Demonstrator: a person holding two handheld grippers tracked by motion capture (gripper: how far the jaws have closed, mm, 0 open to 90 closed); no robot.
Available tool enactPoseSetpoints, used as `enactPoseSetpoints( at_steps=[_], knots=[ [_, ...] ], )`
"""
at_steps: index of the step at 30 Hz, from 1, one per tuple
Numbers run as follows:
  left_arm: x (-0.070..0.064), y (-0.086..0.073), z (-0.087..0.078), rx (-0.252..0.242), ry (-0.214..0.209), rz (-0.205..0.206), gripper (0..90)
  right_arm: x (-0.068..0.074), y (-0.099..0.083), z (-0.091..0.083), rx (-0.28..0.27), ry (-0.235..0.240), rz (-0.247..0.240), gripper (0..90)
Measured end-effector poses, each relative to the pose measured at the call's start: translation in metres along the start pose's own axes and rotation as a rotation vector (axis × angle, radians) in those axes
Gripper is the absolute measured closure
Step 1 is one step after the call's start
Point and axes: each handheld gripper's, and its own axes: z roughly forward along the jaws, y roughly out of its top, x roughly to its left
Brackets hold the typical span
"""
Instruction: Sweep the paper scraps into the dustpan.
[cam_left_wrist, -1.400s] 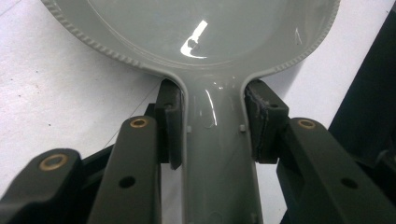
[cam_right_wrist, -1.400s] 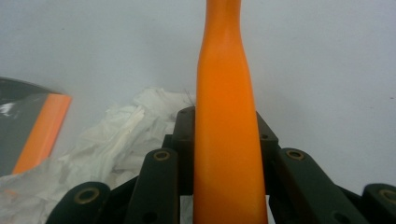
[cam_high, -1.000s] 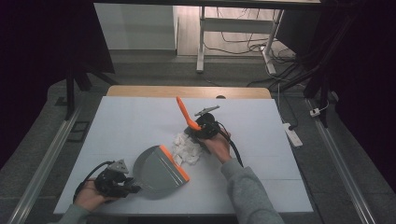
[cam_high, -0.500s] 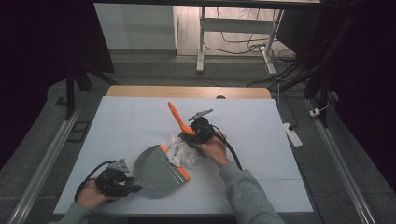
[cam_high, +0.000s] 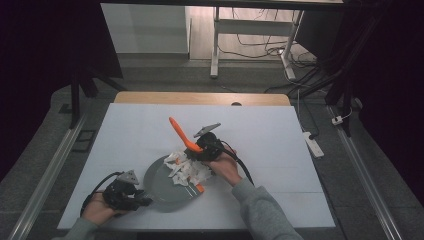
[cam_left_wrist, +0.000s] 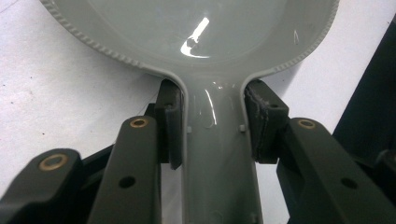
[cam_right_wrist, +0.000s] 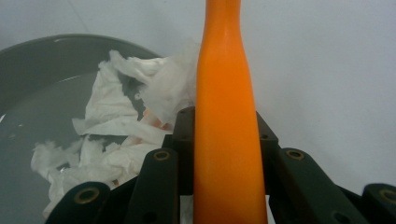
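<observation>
The crumpled white paper scraps (cam_high: 186, 167) lie heaped at the dustpan's (cam_high: 162, 192) open lip, toward 1 o'clock of the pan, partly on the grey tray and partly on the desk (cam_high: 280, 150) — the spot where a sweep would carry them in. Against the pile rests the orange-handled brush (cam_high: 181, 132), its handle slanting up toward 11 o'clock. The right hand-held gripper (cam_high: 204, 146) has its jaws closed around that handle low down, near the head; a low hold likely gives firmer control for short pushing strokes. In the right gripper view the handle (cam_right_wrist: 226, 116) runs straight up between the jaws, with scraps (cam_right_wrist: 116, 126) just beyond on the grey pan (cam_right_wrist: 42, 60).

The left hand-held gripper (cam_high: 131, 192) sits at the pan's 8 o'clock, clamped on the dustpan's stem (cam_left_wrist: 217, 154) — the pads (cam_left_wrist: 170, 123) press both sides where it joins the tray (cam_left_wrist: 196, 28). That hold probably braces the pan flat so it does not slide back as the brush pushes in.
</observation>
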Motion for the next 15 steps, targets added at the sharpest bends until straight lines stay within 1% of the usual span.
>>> enactPoseSetpoints(
  at_steps=[3,6,8,9,11,13,15],
  knots=[
    [0.000,0.001,0.000,0.002,-0.001,0.002,61.2,0.008,-0.001,0.000,-0.002,0.023,-0.015,71.2],
    [0.000,0.001,0.001,0.002,0.000,0.002,61.2,0.019,-0.001,-0.001,0.009,0.066,-0.025,71.2],
    [0.000,0.001,0.001,0.004,-0.002,0.003,61.2,0.024,0.000,-0.004,0.000,0.081,-0.052,71.2],
    [0.000,0.001,0.001,0.004,-0.002,0.003,61.3,0.025,0.001,-0.008,-0.013,0.083,-0.055,71.2],
    [0.001,0.001,0.001,0.005,-0.002,0.005,61.2,0.023,0.003,-0.017,-0.053,0.075,-0.050,71.2],
    [0.000,0.000,0.001,0.005,-0.003,0.005,61.2,0.018,0.006,-0.028,-0.095,0.048,-0.035,71.2],
    [0.001,0.000,0.001,0.004,-0.004,0.005,61.2,0.010,0.008,-0.038,-0.121,0.020,-0.012,71.2]
  ],
)
